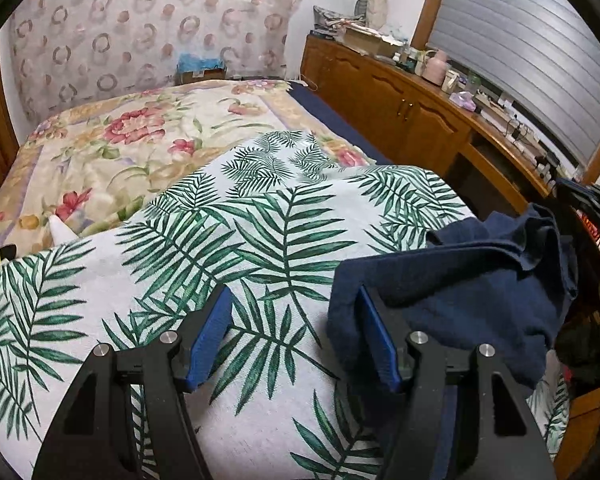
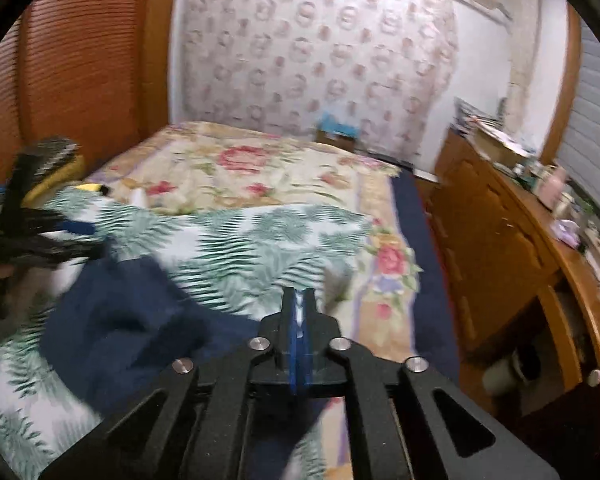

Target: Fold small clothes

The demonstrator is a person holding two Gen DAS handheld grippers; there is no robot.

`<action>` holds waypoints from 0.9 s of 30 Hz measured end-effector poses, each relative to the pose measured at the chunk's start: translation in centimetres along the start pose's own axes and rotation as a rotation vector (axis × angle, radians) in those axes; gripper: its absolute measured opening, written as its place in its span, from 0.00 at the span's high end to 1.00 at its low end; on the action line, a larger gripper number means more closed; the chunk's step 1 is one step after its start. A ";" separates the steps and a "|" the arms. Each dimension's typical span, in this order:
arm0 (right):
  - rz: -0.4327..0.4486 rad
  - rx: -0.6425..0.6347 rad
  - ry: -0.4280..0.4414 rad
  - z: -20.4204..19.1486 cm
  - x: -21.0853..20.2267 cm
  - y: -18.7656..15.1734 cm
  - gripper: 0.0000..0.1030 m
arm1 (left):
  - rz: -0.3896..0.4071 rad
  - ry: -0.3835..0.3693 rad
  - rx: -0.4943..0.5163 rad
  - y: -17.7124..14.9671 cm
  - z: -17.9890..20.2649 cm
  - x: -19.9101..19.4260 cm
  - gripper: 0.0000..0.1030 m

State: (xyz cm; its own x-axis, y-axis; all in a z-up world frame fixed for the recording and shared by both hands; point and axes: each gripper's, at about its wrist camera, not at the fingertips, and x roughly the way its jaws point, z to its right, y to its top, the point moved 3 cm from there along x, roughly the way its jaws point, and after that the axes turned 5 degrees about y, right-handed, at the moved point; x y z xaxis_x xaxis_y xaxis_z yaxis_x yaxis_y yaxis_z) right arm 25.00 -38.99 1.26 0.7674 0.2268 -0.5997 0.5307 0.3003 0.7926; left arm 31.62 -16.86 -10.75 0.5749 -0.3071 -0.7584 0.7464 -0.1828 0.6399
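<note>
Navy cloth [image 1: 460,300] lies crumpled on the bed [image 1: 140,152], left gripper [image 1: 296,312] spread wide, right gripper [image 2: 299,300] nearly closed, empty.

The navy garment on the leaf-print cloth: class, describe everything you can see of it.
The navy garment is a dark blue, soft, slightly fuzzy-looking piece of clothing, not yet folded. It lies crumpled in loose layers, with a hemmed edge rippling along its top. It rests on the leaf-print cloth covering the bed. The left gripper stands open, one blue pad against the garment's edge. In the blurred right wrist view its other side spreads flatter; what the right gripper holds is unclear.
</note>
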 end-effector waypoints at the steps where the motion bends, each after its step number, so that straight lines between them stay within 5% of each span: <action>1: -0.005 -0.010 0.032 -0.9 -0.3 -0.4 0.76 | -0.001 0.004 0.001 0.0 0.0 0.2 0.36; 3: -0.018 -0.027 0.086 -2.4 -0.7 -1.1 0.55 | -0.007 0.009 -0.002 0.1 -0.2 0.5 0.36; 5: -0.040 -0.053 0.123 -3.9 -0.9 -2.0 0.48 | -0.014 0.011 -0.008 0.1 -0.4 0.8 0.37; 11: -0.142 -0.121 0.111 -4.3 0.3 -3.7 0.47 | -0.010 0.011 -0.007 0.0 -0.3 0.4 0.36; 13: -0.150 -0.128 0.113 -3.4 0.8 -3.2 0.52 | -0.008 0.013 -0.004 0.0 -0.2 0.3 0.36; 15: -0.141 -0.128 0.107 -2.6 0.8 -2.6 0.96 | -0.006 0.014 -0.002 -0.1 -0.1 0.1 0.36; 25: -0.074 0.077 -0.141 6.0 2.5 0.6 0.96 | 0.016 -0.014 0.005 -0.4 0.5 -1.8 0.36; 27: -0.075 0.087 -0.142 6.1 2.4 0.5 0.77 | 0.014 -0.035 0.007 -0.7 0.8 -2.1 0.36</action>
State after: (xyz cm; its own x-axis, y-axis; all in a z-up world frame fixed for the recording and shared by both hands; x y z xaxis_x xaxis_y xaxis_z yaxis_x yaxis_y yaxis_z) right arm 29.26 -43.99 0.89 0.7642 0.0717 -0.6410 0.6129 0.2287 0.7563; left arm 29.62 -16.80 -9.51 0.5733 -0.3424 -0.7444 0.7359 -0.1843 0.6515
